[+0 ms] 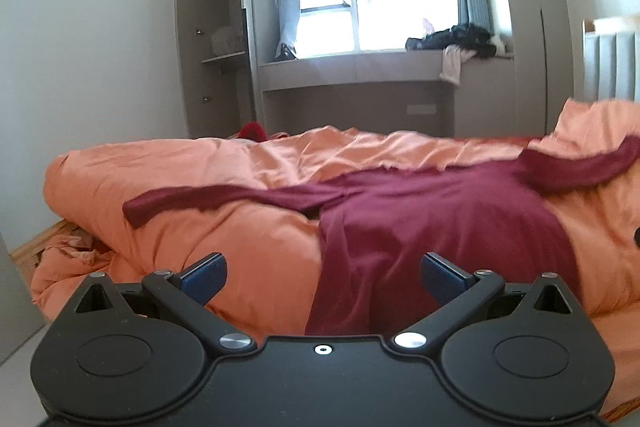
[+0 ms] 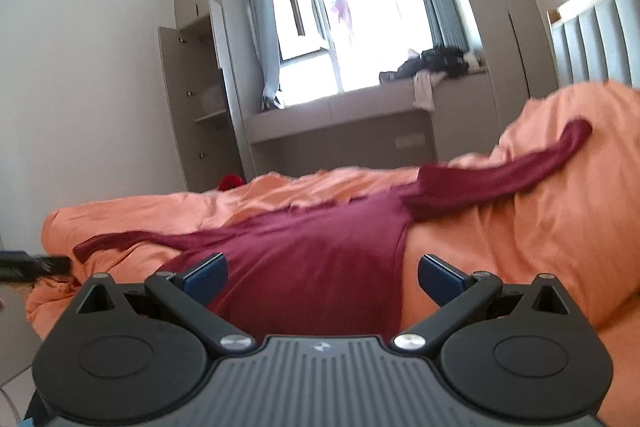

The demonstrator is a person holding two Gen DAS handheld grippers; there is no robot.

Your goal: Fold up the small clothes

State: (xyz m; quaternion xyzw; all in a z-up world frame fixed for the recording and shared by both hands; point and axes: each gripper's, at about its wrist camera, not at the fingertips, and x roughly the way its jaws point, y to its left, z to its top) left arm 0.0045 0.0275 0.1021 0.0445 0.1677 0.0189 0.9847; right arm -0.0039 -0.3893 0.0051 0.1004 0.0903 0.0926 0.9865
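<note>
Maroon top [image 1: 432, 227] lies spread ahead of both spread-apart fingers [image 1: 204, 277].

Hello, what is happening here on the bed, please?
A person holds two grippers over a dark red shirt that lies spread on an orange duvet, both sleeves stretched out to the sides. The left gripper and the right gripper are both open and hold nothing; each points at the near hem of the shirt. No fold is made yet, so the folding seems about to start.
</note>
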